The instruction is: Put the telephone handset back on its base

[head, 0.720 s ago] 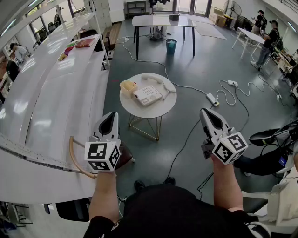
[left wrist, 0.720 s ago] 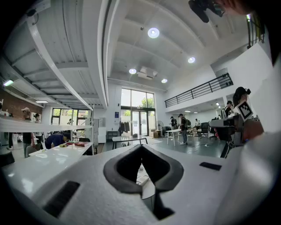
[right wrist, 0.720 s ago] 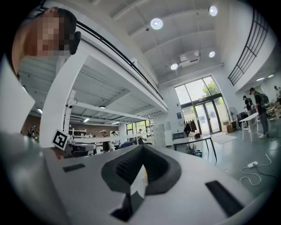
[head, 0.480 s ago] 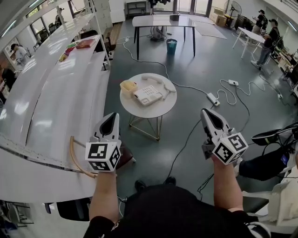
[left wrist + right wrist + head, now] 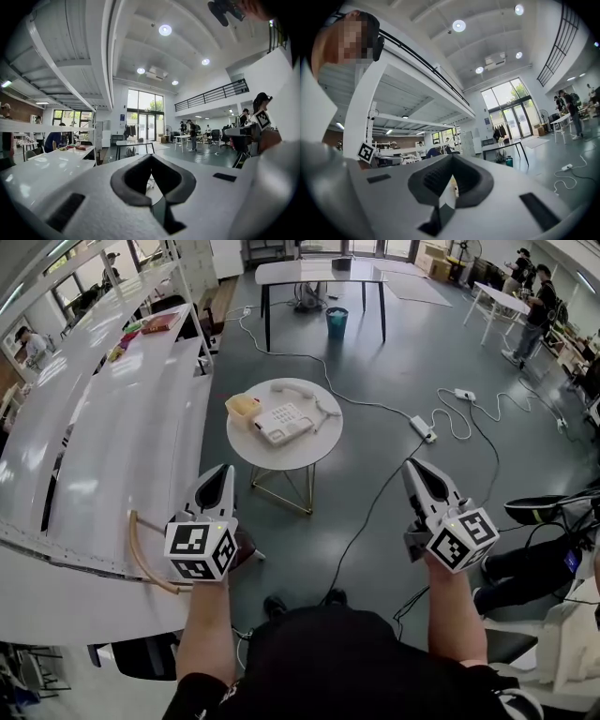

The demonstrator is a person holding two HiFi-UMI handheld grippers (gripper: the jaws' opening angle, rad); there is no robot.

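**A:** What does the head view show that the gripper views leave out?

**B:** The layout. The round table stands on the grey floor ahead of the person. The telephone base sits on it. The handset lies off the base on the tabletop, just beyond it. A yellowish thing rests at the base's left. The left gripper and the right gripper are both well apart from the table.

**A:** And the gripper views?

**B:** They look level across the hall and show ceiling lamps, glass doors and people at far desks. Each also catches the other hand's marker cube at its edge. They settle the claws too. On either gripper the jaws are pressed together, tips meeting, with nothing between them.

**A:** What is hidden or unclear?

**B:** In both gripper views the white jaw bodies cover the low middle of the picture, so neither the telephone nor the table can be made out. Only a pale sliver shows through each gap, too small to name. In the head view the handset's cord is hard to follow, and the person's body is cut off at the bottom edge.

**A:** How are the arms held?

**B:** Both forearms reach forward from the bottom edge. The left gripper is near the long white counter. The right one is over the floor, beside a cable. Each points ahead, roughly level.
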